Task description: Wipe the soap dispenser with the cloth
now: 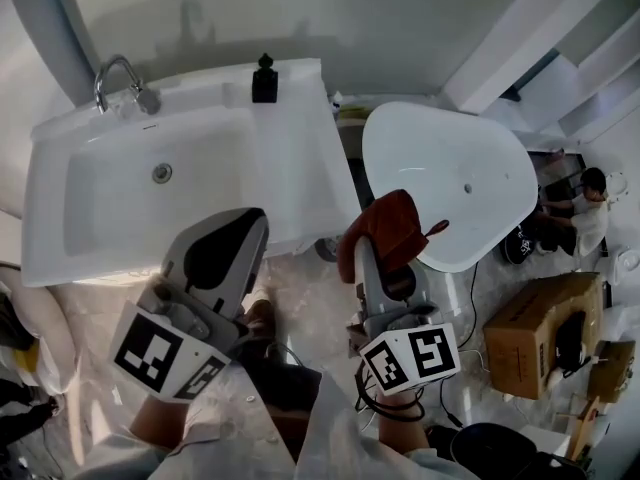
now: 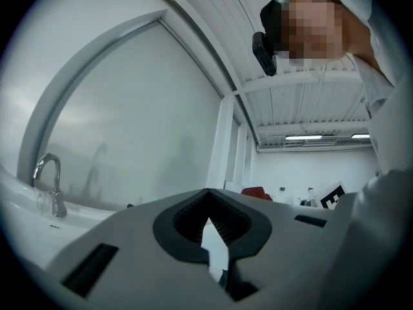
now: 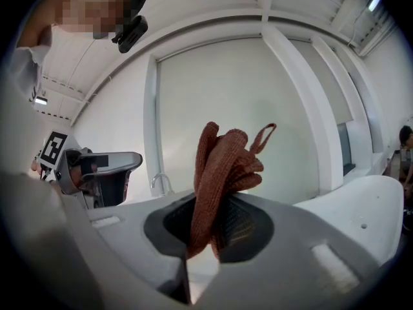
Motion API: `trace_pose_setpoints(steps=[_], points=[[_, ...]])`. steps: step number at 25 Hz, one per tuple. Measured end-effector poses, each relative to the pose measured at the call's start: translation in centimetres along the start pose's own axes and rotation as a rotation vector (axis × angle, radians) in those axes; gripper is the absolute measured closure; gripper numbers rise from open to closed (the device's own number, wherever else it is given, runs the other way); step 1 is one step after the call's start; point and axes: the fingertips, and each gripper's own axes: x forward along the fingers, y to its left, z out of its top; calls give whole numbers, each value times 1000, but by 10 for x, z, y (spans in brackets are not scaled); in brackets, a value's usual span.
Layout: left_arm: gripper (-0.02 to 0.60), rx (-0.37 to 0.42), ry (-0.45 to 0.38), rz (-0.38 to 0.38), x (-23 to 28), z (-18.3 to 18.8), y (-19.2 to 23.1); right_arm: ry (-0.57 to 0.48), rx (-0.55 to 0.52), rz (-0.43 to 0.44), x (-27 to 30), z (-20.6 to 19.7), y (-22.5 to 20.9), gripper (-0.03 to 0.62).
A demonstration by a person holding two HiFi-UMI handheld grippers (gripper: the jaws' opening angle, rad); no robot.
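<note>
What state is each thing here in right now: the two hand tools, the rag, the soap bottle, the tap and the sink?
Left gripper: fingers together, nothing held.
Right gripper: shut on the cloth.
Cloth: bunched up, sticking out past the fingers.
Soap dispenser: upright on the sink's back edge, untouched.
Tap: no water seen running.
Sink: nothing lying in the bowl.

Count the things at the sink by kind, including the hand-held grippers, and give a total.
sink: 1
faucet: 1
soap dispenser: 1
cloth: 1
hand-held gripper: 2, left hand-held gripper, right hand-held gripper
Total: 6
</note>
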Motion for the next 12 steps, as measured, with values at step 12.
trace_pose_setpoints(steps=[12], points=[[578,-42,-23,67,58,10,108,37,-92,63,147,22,-9,539]])
